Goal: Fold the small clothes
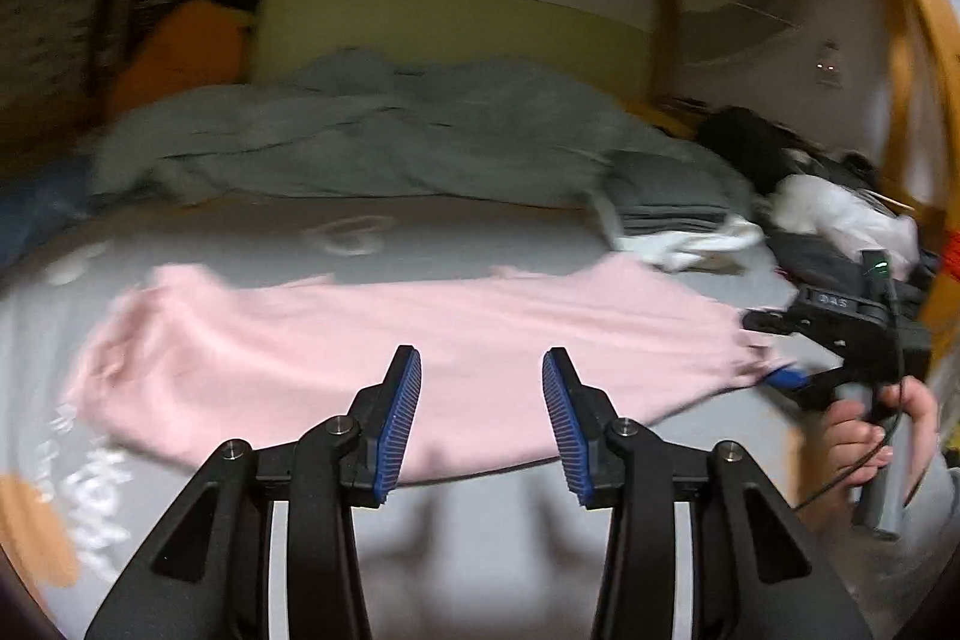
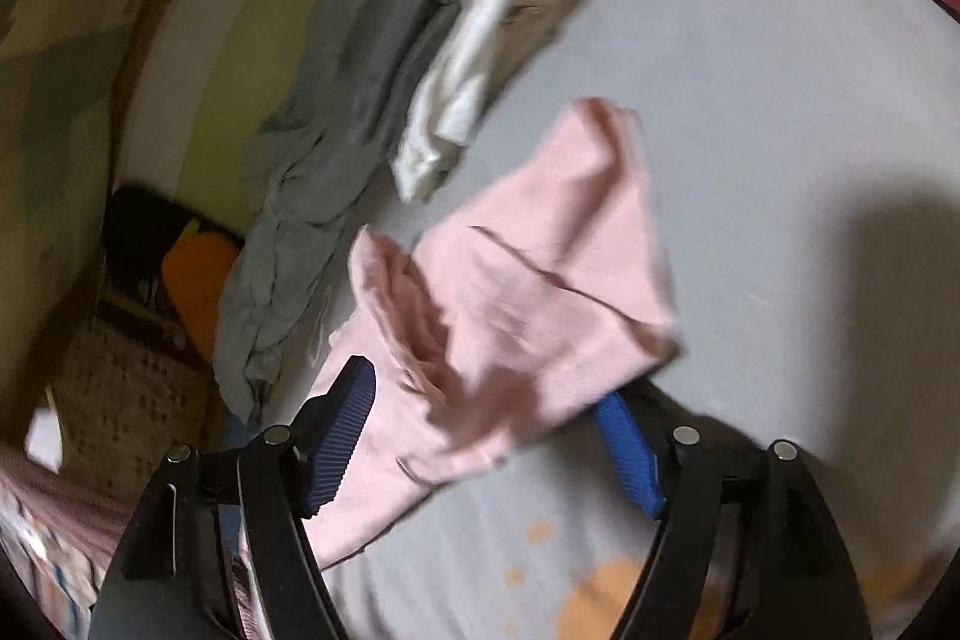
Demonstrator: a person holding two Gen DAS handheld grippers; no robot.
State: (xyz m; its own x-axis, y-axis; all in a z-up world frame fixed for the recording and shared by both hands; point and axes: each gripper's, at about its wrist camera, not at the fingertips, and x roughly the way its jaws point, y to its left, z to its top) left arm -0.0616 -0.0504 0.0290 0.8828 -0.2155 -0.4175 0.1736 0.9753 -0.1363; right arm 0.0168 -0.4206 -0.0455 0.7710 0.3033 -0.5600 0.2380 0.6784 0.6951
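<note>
The left gripper (image 1: 482, 418) points slightly downward over the pink garment (image 1: 420, 346) spread on the grey bedsheet (image 1: 240, 238), its 2 pads parted and gripping nothing. At right, a hand (image 1: 870, 436) holds the right gripper (image 2: 486, 436) low at the garment's edge; its jaws stand wide, cloth draped loosely between them.

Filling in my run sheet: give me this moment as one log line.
step: folding pink garment | left gripper: open, empty, above garment | right gripper: open, garment edge between fingers | surface: grey bedsheet
</note>
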